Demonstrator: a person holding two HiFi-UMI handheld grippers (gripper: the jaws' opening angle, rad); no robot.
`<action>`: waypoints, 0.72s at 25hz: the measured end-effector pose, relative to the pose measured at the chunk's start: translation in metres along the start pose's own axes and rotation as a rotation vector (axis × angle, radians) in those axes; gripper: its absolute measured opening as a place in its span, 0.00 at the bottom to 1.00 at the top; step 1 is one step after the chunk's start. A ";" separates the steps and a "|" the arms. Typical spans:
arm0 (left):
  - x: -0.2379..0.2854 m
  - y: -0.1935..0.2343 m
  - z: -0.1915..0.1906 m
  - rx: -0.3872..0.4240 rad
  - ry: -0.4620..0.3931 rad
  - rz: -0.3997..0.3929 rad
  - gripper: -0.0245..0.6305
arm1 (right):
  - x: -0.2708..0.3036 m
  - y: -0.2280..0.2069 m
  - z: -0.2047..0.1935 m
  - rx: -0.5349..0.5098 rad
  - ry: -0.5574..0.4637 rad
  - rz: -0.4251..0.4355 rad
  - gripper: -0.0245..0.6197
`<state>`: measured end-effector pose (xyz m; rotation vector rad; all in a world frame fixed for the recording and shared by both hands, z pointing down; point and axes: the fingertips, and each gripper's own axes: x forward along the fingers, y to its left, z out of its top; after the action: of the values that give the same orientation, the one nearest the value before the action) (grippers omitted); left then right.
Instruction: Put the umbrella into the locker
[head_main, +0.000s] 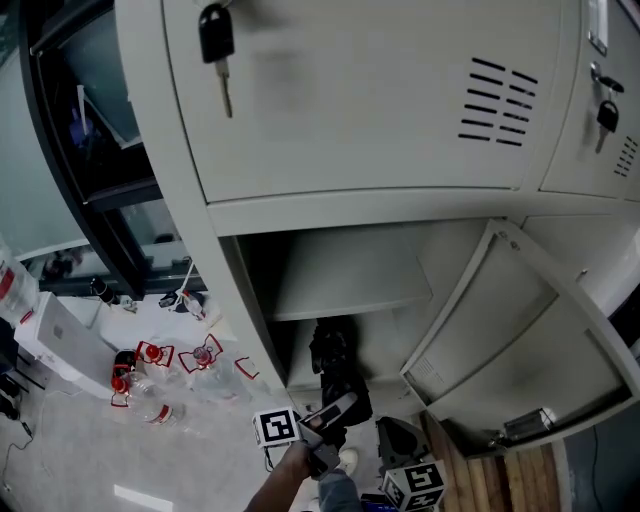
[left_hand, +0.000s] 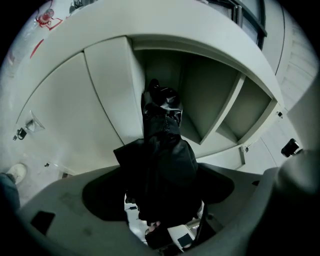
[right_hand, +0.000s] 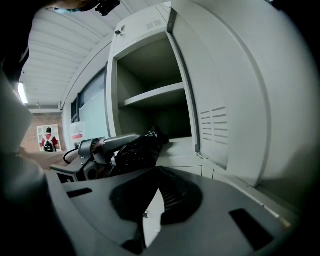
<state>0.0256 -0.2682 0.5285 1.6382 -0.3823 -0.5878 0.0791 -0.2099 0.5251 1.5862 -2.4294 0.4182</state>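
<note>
A black folded umbrella (head_main: 333, 358) lies with its far end inside the grey locker's (head_main: 250, 215) open lower compartment, under a shelf (head_main: 350, 275). My left gripper (head_main: 335, 402) is at the umbrella's near end, just outside the opening. In the left gripper view the umbrella (left_hand: 162, 130) runs between the jaws of the left gripper (left_hand: 160, 182); they stand wide and open, with dark pad showing on both sides. My right gripper (head_main: 400, 440) waits lower right, clear of the umbrella. In the right gripper view the right gripper (right_hand: 156, 172) has its pads together on nothing, and the umbrella (right_hand: 135, 150) lies ahead.
The compartment's door (head_main: 510, 330) swings open to the right. Keys (head_main: 216, 45) hang in the closed doors above. Several plastic bottles with red labels (head_main: 150, 370) lie on the floor at left. A shoe (left_hand: 15, 172) shows beside the locker's base.
</note>
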 end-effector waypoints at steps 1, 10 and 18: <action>-0.004 -0.001 -0.003 0.000 0.000 0.001 0.61 | -0.002 0.002 0.000 0.003 -0.003 0.003 0.04; -0.044 0.006 -0.023 0.079 -0.021 0.086 0.61 | -0.015 0.017 0.005 -0.016 -0.015 0.023 0.04; -0.074 -0.004 -0.025 0.356 -0.073 0.190 0.32 | -0.025 0.026 0.015 -0.013 -0.056 0.049 0.04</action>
<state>-0.0209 -0.2057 0.5377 1.8950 -0.7201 -0.4542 0.0644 -0.1839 0.5000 1.5563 -2.5112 0.3702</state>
